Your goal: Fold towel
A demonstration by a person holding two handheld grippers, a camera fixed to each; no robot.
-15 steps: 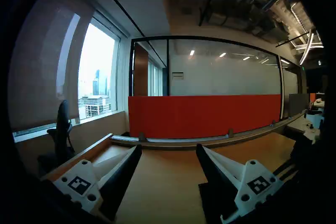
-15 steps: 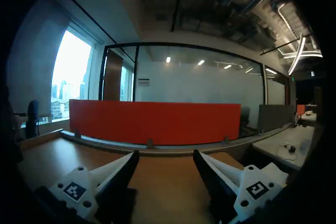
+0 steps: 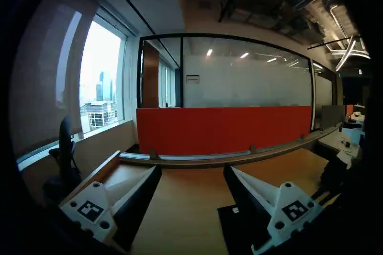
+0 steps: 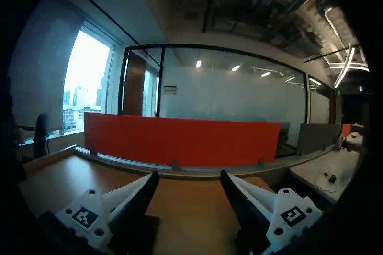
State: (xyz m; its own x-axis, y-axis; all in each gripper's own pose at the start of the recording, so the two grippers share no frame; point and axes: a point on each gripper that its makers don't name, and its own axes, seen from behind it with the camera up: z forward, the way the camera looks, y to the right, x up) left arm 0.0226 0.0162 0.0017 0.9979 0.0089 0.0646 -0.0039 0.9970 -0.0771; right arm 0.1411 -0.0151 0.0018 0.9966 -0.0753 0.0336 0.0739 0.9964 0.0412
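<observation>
My left gripper [image 3: 191, 169] hovers open over a wooden desk [image 3: 191, 207], with nothing between its white fingers. A dark flat cloth with a small white tag, apparently the towel [image 3: 230, 228], lies on the desk just under and behind the right finger; most of it is hidden. My right gripper [image 4: 189, 174] is also open and holds nothing, above the same wooden desk [image 4: 191, 212]. A dark patch of the towel [image 4: 149, 231] shows low beside its left finger.
A red partition [image 3: 220, 128] on a rail closes off the far edge of the desk. An office chair [image 3: 64, 157] stands at the left by the window. A white neighbouring desk [image 4: 325, 173] with small items lies to the right.
Both views have shifted slightly, and the room sits a little differently in frame. More of the dark cloth edge and its tag shows in the left gripper view. The fingers have kept their spread.
</observation>
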